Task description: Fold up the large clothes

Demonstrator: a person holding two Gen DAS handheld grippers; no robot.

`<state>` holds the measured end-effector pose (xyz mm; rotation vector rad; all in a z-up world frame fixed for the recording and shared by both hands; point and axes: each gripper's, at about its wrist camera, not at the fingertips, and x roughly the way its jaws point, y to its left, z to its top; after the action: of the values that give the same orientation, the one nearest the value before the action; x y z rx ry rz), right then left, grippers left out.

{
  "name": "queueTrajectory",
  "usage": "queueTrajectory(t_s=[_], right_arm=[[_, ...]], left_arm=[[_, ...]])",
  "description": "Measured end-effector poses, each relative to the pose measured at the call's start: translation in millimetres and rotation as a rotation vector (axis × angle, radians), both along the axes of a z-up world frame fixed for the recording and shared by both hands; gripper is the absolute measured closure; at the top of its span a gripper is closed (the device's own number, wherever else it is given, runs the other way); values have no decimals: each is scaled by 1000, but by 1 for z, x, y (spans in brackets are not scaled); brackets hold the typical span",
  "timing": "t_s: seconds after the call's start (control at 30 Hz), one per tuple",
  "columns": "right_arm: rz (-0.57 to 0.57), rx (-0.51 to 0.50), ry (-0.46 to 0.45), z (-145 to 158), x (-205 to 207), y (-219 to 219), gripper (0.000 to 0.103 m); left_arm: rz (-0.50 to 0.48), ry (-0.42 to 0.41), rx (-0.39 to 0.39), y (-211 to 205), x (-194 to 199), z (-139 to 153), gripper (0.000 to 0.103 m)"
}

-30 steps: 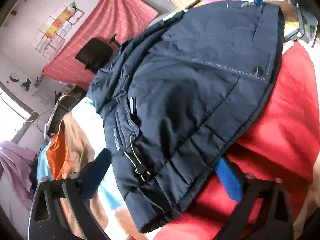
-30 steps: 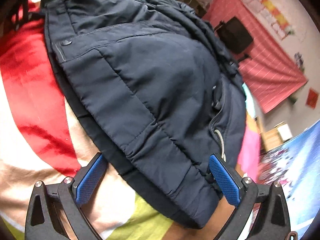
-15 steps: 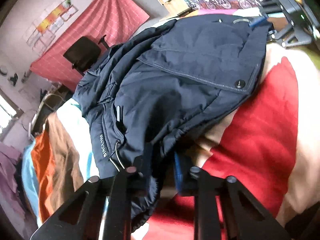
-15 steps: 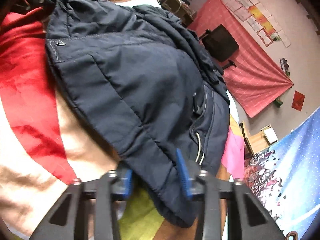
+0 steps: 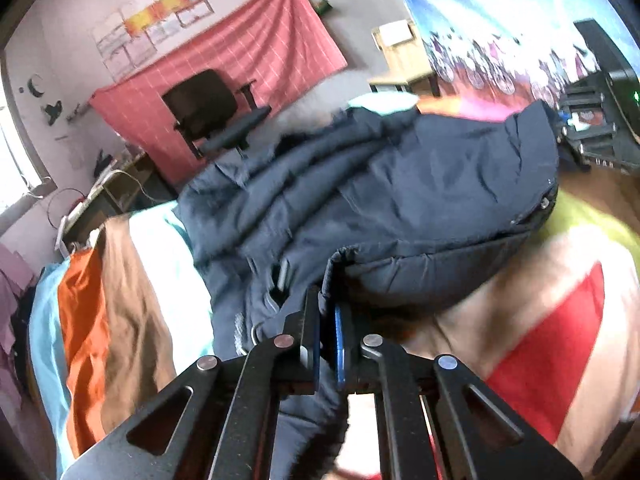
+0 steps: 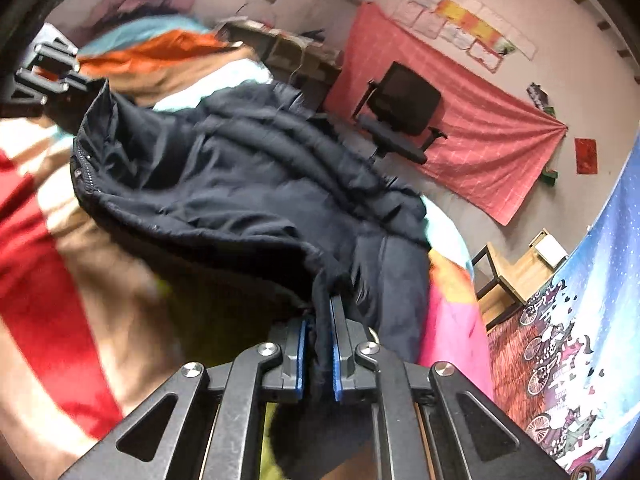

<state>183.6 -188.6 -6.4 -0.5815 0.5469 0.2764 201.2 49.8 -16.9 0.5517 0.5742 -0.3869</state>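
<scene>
A dark navy padded jacket (image 5: pixel 400 192) lies on a striped blanket (image 5: pixel 552 320) of red, beige, orange and white. My left gripper (image 5: pixel 327 320) is shut on the jacket's near hem corner and lifts it off the blanket. My right gripper (image 6: pixel 319 328) is shut on the other hem corner of the jacket (image 6: pixel 240 184), also raised. The hem hangs between them as a lifted fold. The right gripper's body shows at the right edge of the left wrist view (image 5: pixel 600 120), and the left gripper shows at the left edge of the right wrist view (image 6: pixel 44 80).
A black office chair (image 5: pixel 208 108) stands before a pink checked cloth (image 5: pixel 256 64) on the far wall. A wooden side table (image 6: pixel 516 272) stands by a blue and patterned hanging (image 6: pixel 592 320). Purple clothes (image 5: pixel 12 292) pile at the left.
Both grippers closed from open onto the jacket's hem corners and lifted them, raising the near hem off the blanket and tilting the views towards the far wall.
</scene>
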Motion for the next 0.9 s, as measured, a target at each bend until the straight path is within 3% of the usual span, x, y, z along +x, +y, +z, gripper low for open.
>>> queueTrajectory(t_s=[0.33, 0.47, 0.67, 0.77, 0.9], right_arm=[[-35, 121, -110, 68, 67, -11, 95], [-53, 125, -135, 88, 101, -10, 95], [-107, 151, -106, 108, 180, -10, 95], [-142, 176, -91, 113, 210, -10, 96], [-156, 168, -108, 120, 235, -4, 96]], left_arm=[[97, -147, -145, 13, 72, 74, 98], [148, -189, -181, 13, 109, 96, 98], [235, -207, -246, 12, 170, 118, 98], [290, -206, -306, 15, 197, 126, 98], [325, -218, -332, 15, 222, 136, 99]])
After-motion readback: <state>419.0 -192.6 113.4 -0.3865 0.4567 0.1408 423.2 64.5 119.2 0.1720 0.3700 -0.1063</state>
